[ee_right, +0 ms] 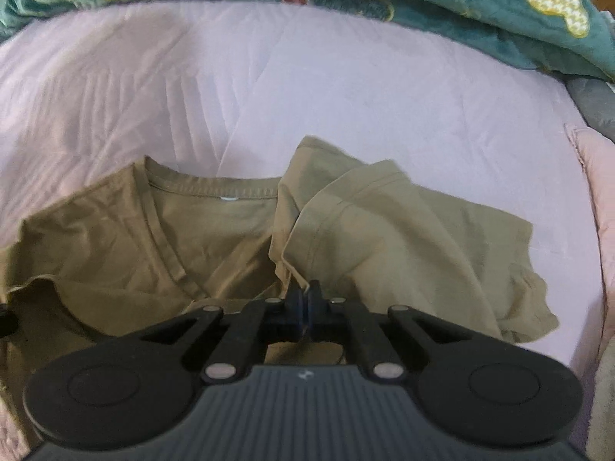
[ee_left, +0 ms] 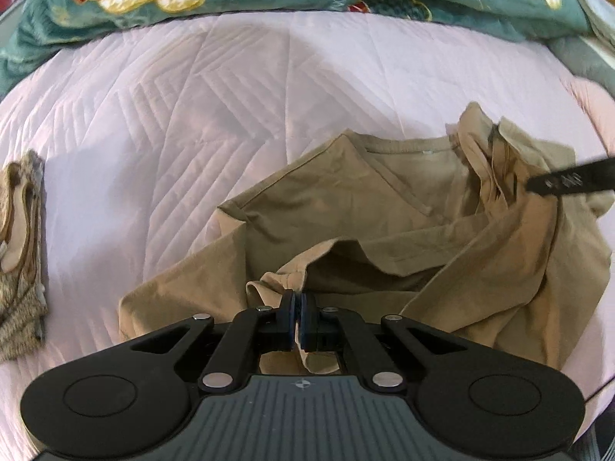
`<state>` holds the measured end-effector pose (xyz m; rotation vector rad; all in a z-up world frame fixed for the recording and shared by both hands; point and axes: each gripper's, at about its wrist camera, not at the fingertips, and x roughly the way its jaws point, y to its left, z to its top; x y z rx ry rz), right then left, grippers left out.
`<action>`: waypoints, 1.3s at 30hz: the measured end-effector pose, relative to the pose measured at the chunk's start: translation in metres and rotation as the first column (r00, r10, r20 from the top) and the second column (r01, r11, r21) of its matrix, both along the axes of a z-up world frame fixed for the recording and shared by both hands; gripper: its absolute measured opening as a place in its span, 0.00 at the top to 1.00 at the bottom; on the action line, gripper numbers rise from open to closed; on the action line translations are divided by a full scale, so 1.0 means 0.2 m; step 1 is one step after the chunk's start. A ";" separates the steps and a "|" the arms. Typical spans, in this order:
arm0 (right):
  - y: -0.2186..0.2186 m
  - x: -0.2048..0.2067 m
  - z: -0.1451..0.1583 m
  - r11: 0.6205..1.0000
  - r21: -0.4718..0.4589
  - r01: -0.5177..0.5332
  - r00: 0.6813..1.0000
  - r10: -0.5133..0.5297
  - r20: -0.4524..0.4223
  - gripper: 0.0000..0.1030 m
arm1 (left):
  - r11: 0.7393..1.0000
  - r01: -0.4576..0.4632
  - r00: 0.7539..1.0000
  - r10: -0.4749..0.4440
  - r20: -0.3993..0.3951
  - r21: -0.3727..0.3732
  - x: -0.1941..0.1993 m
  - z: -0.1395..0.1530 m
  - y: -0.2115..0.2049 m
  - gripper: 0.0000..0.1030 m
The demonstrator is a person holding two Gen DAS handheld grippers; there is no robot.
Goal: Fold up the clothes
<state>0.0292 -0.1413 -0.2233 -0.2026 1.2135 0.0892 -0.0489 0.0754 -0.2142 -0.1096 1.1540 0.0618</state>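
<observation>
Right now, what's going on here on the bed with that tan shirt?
A person is folding a tan cotton T-shirt on a pale pink quilted bedspread. The left gripper is shut on a bunched fold near the shirt's lower edge, and the right gripper is shut on cloth near the shoulder. The shirt is crumpled, not yet folded. A folded knit garment lies off to the left.

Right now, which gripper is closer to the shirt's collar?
Right. The right gripper pinches bunched cloth beside the collar, at the shoulder. The left gripper pinches the shirt lower down, near its bottom edge, farther from the collar.
</observation>
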 end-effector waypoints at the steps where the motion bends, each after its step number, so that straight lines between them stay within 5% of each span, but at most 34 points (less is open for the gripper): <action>1: -0.02 -0.02 0.03 1.000 0.010 0.004 1.000 -0.004 0.005 0.97 | 1.000 -0.010 1.000 0.010 0.004 -0.004 -0.01 0.01 0.00 0.98; 7: -0.12 -0.10 0.17 0.996 0.079 0.042 0.998 -0.046 0.050 0.98 | 0.999 -0.039 0.998 0.040 0.044 -0.021 -0.04 0.16 0.02 0.98; 16: -0.16 -0.08 0.69 0.984 0.172 0.050 0.975 -0.086 0.206 0.98 | 0.998 -0.059 0.982 0.064 0.179 -0.033 0.04 0.70 0.08 0.98; 23: -0.23 0.02 1.10 0.974 0.224 0.034 0.932 -0.112 0.346 0.98 | 0.998 -0.056 0.945 0.052 0.322 0.002 0.20 1.17 0.11 0.98; 32: -0.27 0.26 1.77 0.963 0.270 -0.018 0.800 -0.148 0.581 0.98 | 0.996 -0.071 0.815 0.029 0.578 0.050 0.54 1.94 0.25 0.98; 39: -0.25 0.43 2.15 0.961 0.272 -0.057 0.689 -0.159 0.707 0.98 | 0.991 -0.102 0.690 0.006 0.724 0.089 0.74 2.46 0.31 0.98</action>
